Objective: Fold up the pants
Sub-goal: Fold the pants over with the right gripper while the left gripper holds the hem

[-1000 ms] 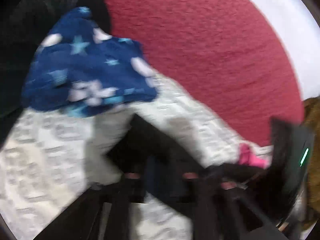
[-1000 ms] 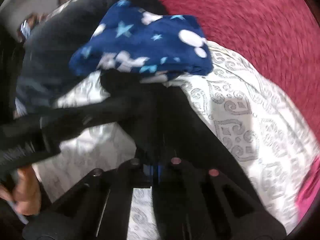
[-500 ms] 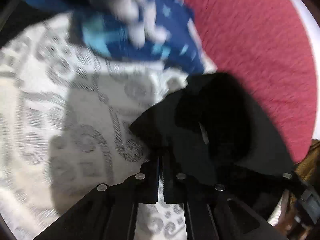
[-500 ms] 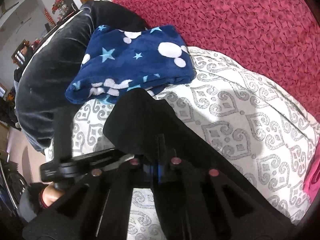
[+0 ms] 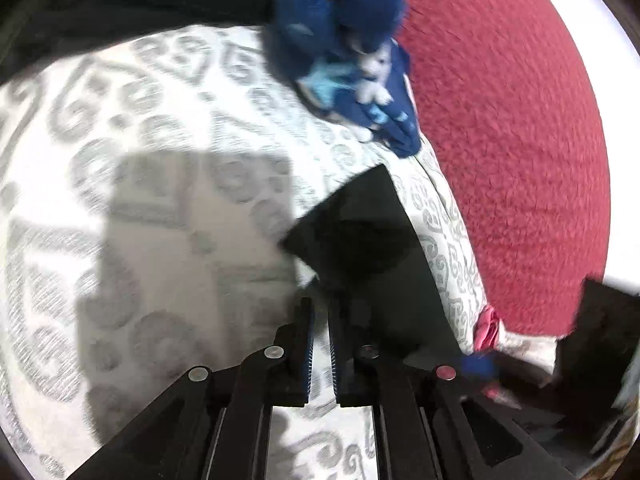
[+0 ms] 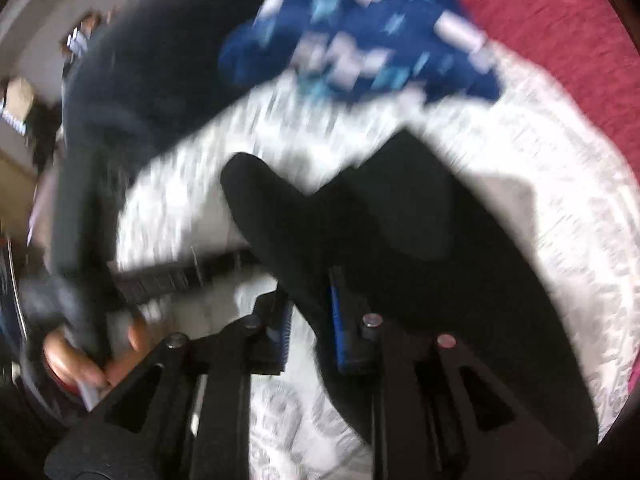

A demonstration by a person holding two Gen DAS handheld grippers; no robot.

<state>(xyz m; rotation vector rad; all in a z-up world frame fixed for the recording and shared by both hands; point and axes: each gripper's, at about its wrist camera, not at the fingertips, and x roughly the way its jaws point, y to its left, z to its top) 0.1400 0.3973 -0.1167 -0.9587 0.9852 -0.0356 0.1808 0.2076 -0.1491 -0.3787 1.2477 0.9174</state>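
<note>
Right wrist view was motion-blurred throughout: the print on the blue star-patterned fleece (image 6: 360,48) smeared, and the patterned bedspread (image 6: 560,184) motif unreadable. The black pants (image 6: 400,232) covered the right gripper (image 6: 310,312) between its jaws; grip could not be confirmed. A hand (image 6: 80,356) sat blurred at lower left. In left wrist view the pants (image 5: 360,232) ran behind the gripper frame.
</note>
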